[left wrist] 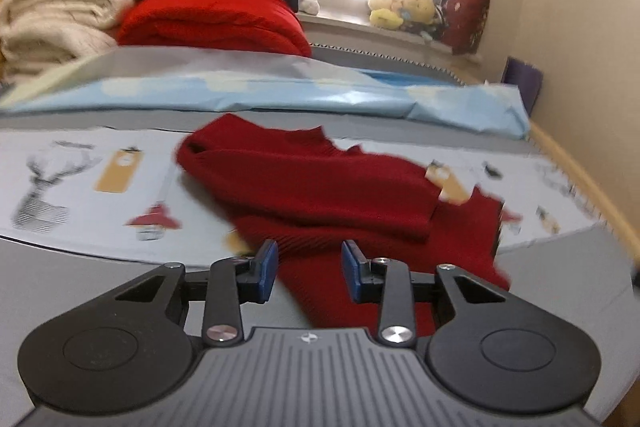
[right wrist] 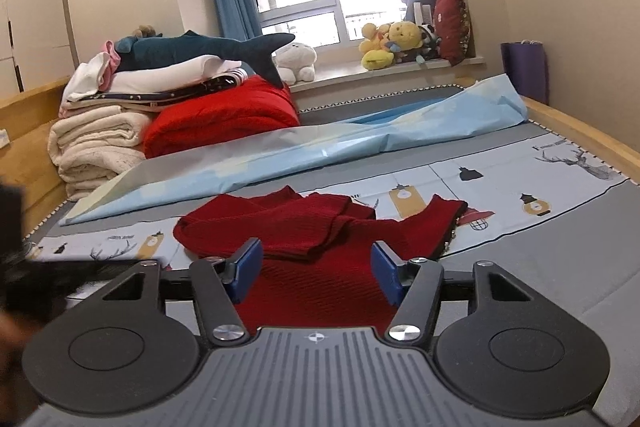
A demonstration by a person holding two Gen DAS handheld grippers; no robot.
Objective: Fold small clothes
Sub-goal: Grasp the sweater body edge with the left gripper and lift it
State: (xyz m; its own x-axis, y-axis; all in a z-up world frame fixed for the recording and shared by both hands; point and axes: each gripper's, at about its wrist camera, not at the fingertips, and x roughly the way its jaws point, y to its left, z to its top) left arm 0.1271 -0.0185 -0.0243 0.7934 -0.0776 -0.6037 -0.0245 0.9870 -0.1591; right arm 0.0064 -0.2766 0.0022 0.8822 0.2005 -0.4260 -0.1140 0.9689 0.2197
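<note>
The dark red sweater (right wrist: 320, 231) lies rumpled on the printed bed sheet (right wrist: 500, 187), partly doubled over itself, with one edge trailing toward both cameras. The left hand-held gripper (left wrist: 309, 267) has its jaws apart with sweater cloth showing between the pads, not pinched. The right hand-held gripper (right wrist: 316, 273) stands wider apart over the near hem, nothing clamped. The risk, as I judge it: closing on the thick doubled layer instead of a single edge would drag the whole heap and undo the fold. A shallow pinch on this ribbed knit could also slip free when lifted.
</note>
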